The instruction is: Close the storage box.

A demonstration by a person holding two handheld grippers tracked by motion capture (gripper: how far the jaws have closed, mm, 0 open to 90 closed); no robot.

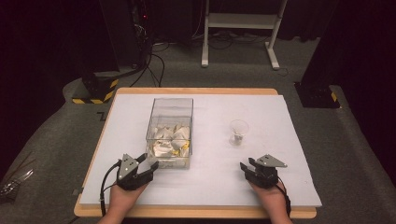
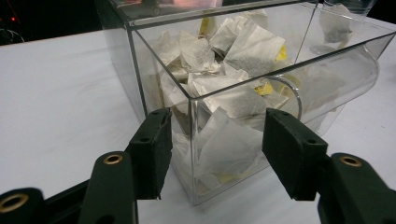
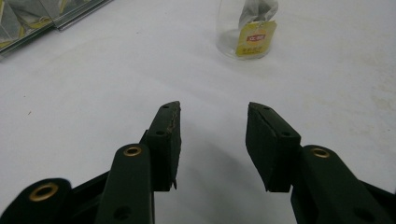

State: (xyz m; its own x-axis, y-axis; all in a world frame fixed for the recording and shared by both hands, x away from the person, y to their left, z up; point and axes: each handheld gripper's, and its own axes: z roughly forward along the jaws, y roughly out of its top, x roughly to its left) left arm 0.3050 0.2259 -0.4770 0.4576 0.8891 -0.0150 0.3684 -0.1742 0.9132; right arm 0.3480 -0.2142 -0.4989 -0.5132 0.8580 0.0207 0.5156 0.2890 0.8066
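Note:
A clear plastic box (image 1: 170, 112) (image 2: 154, 51) stands left of centre on the white mat, holding several white tea bags (image 1: 170, 138) (image 2: 254, 46), some with yellow tags. My left gripper (image 1: 148, 161) (image 2: 217, 121) sits at the box's near left corner. Its jaws are open on either side of that corner edge and the pads are not pressing on it. A small glass cup (image 1: 239, 130) (image 3: 233, 32) stands right of centre with a tea bag inside and a yellow tag (image 3: 254, 38) on its wall. My right gripper (image 1: 248, 164) (image 3: 213, 109) rests on the mat in front of the cup, open and empty.
The white mat (image 1: 280, 140) covers a wooden table (image 1: 196, 212). Beyond the table are grey carpet, a white desk frame (image 1: 240, 21), black stands and cables. A hazard-striped base (image 1: 98, 91) sits at the far left.

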